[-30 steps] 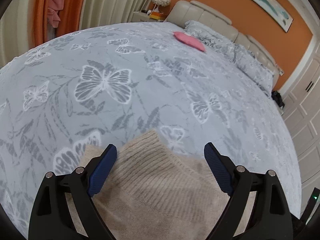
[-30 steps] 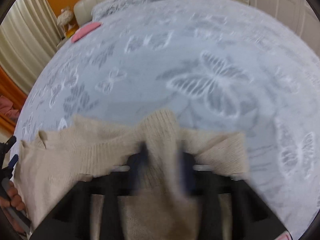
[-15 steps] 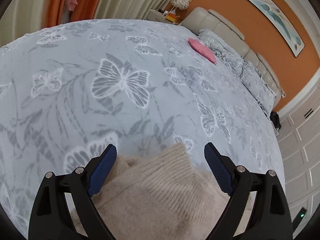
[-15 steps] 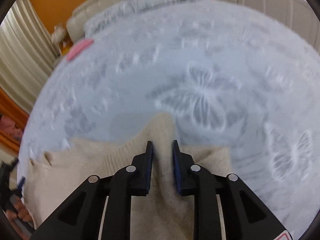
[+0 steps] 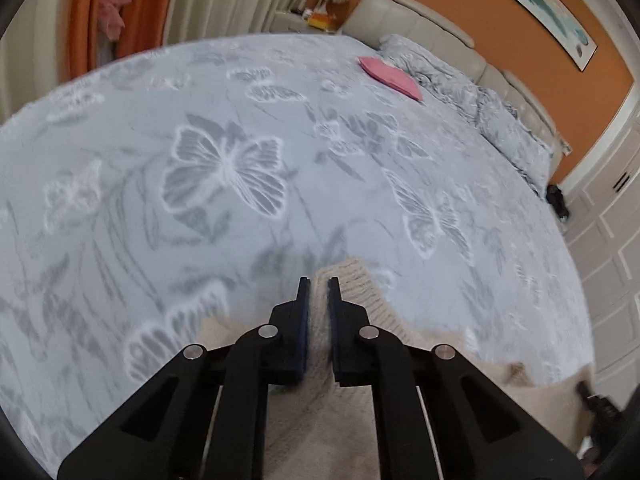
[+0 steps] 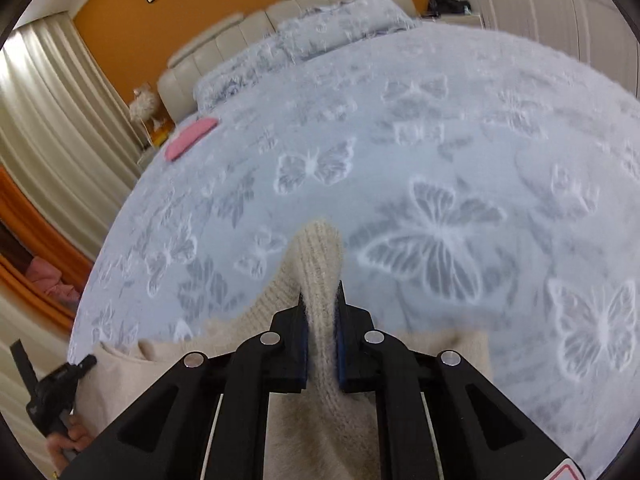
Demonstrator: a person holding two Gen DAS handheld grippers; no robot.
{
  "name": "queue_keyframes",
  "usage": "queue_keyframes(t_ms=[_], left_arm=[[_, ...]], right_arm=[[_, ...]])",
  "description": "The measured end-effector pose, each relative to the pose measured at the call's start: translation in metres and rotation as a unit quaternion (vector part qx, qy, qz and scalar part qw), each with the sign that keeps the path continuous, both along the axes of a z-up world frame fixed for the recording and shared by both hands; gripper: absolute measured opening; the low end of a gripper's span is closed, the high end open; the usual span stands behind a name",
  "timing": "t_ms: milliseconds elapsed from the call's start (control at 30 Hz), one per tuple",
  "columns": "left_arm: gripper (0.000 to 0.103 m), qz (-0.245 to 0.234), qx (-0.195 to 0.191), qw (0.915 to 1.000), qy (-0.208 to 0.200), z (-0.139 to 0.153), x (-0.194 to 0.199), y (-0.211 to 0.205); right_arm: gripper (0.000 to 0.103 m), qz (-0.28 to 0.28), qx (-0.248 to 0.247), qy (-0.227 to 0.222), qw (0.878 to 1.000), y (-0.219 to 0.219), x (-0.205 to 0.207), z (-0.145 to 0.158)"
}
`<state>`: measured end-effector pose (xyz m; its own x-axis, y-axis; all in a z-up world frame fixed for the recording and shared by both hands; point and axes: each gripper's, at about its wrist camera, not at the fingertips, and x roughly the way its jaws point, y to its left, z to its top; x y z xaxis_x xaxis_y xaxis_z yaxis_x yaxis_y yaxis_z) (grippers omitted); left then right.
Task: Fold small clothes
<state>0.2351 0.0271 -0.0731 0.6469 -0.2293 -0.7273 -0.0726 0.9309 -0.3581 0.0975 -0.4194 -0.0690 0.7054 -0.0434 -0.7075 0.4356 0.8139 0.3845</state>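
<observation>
A beige knitted sweater (image 5: 352,364) lies at the near edge of the bed, and it also shows in the right wrist view (image 6: 316,256). My left gripper (image 5: 318,284) is shut on a ribbed edge of the sweater, which pokes out past the fingertips. My right gripper (image 6: 320,298) is shut on another ribbed fold of the same sweater, which stands up between the jaws. The rest of the sweater hangs below and behind both grippers, partly hidden by them.
The bed has a grey butterfly-print cover (image 5: 240,168). A folded pink cloth (image 5: 390,76) lies far off near the pillows (image 5: 460,84) and headboard; it also shows in the right wrist view (image 6: 190,140). Curtains stand to the left, white wardrobe doors to the right.
My left gripper was open over the sweater and has closed on its edge. My right gripper stays shut on its fold and has lifted, so more of the room shows.
</observation>
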Motion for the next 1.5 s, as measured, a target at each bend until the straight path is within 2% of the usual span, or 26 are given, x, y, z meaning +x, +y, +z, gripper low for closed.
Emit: queue_keyframes(t_ms=[67, 100, 133, 233, 267, 333, 433, 500, 533, 600, 667, 733, 800, 867, 933, 1033, 1067, 1133, 1200, 1300, 1400, 1500], left_arm=[[0.008, 0.006, 0.004, 0.9997, 0.025, -0.015, 0.007, 0.001], [0.009, 0.008, 0.0, 0.9997, 0.025, -0.018, 0.008, 0.001], [0.011, 0.009, 0.0, 0.9998, 0.02, -0.016, 0.008, 0.001], [0.018, 0.007, 0.009, 0.9999, -0.012, 0.005, -0.001, -0.002], [0.03, 0.006, 0.009, 0.9997, -0.021, 0.013, -0.007, -0.004], [0.047, -0.001, 0.005, 0.999, -0.044, 0.024, -0.019, -0.011], [0.049, -0.043, 0.027, 0.9978, -0.043, 0.023, -0.026, -0.036], [0.049, -0.062, 0.047, 0.9965, -0.031, 0.016, -0.026, -0.049], [0.049, -0.07, 0.055, 0.9957, -0.026, 0.013, -0.025, -0.055], [0.049, -0.074, 0.055, 0.9956, -0.017, 0.01, -0.024, -0.059], [0.049, -0.077, 0.052, 0.9957, -0.007, 0.006, -0.021, -0.06], [0.049, -0.076, 0.055, 0.9956, 0.001, 0.003, -0.02, -0.061], [0.049, -0.074, 0.056, 0.9956, 0.005, 0.001, -0.021, -0.061], [0.049, -0.073, 0.054, 0.9958, 0.008, 0.001, -0.021, -0.06], [0.049, -0.072, 0.055, 0.9958, 0.01, 0.0, -0.022, -0.06], [0.049, -0.074, 0.056, 0.9955, 0.015, -0.003, -0.02, -0.06], [0.049, -0.075, 0.058, 0.9953, 0.016, -0.004, -0.02, -0.061], [0.05, -0.076, 0.062, 0.995, 0.017, -0.005, -0.019, -0.062], [0.051, -0.077, 0.064, 0.9948, 0.017, -0.005, -0.019, -0.063], [0.056, -0.083, 0.071, 0.9939, 0.017, -0.007, -0.019, -0.066], [0.06, -0.088, 0.066, 0.9938, 0.014, -0.009, -0.018, -0.064], [0.061, -0.084, 0.027, 0.996, 0.007, -0.005, -0.017, -0.053]], right_arm=[[0.011, -0.003, 0.018, 0.054, 0.998, -0.006, 0.011, -0.03], [0.012, -0.003, 0.03, 0.086, 0.996, -0.008, 0.014, -0.047], [0.013, -0.008, 0.039, 0.081, 0.996, -0.01, 0.011, -0.053], [0.022, -0.025, 0.002, 0.039, 0.999, -0.003, -0.011, -0.008], [0.022, -0.017, 0.005, 0.021, 1.0, 0.002, -0.018, 0.002], [0.021, 0.042, 0.036, 0.006, 0.998, 0.025, -0.021, 0.016], [0.014, 0.114, 0.034, 0.058, 0.991, 0.064, -0.003, -0.004], [0.01, 0.146, 0.007, 0.149, 0.978, 0.088, 0.02, -0.048], [0.01, 0.144, -0.008, 0.144, 0.979, 0.092, 0.023, -0.052], [0.011, 0.14, -0.021, 0.132, 0.981, 0.094, 0.027, -0.031], [0.011, 0.142, 0.0, 0.095, 0.985, 0.1, 0.022, -0.01], [0.011, 0.174, 0.024, 0.092, 0.98, 0.114, 0.025, -0.006], [0.011, 0.206, 0.014, 0.117, 0.971, 0.134, 0.035, -0.02], [0.01, 0.223, -0.014, 0.159, 0.962, 0.152, 0.054, -0.048], [0.01, 0.219, -0.027, 0.15, 0.964, 0.154, 0.065, -0.045], [0.013, 0.197, 0.019, 0.125, 0.972, 0.148, 0.064, -0.026], [0.013, 0.21, 0.031, 0.12, 0.97, 0.153, 0.062, -0.023], [0.013, 0.232, 0.014, 0.128, 0.964, 0.17, 0.06, -0.026], [0.014, 0.245, -0.012, 0.149, 0.958, 0.183, 0.058, -0.045], [0.012, 0.244, -0.021, 0.131, 0.961, 0.186, 0.075, -0.046], [0.01, 0.204, 0.028, 0.101, 0.973, 0.162, 0.077, -0.038], [0.029, 0.141, 0.033, 0.059, 0.988, 0.118, 0.04, -0.003]])
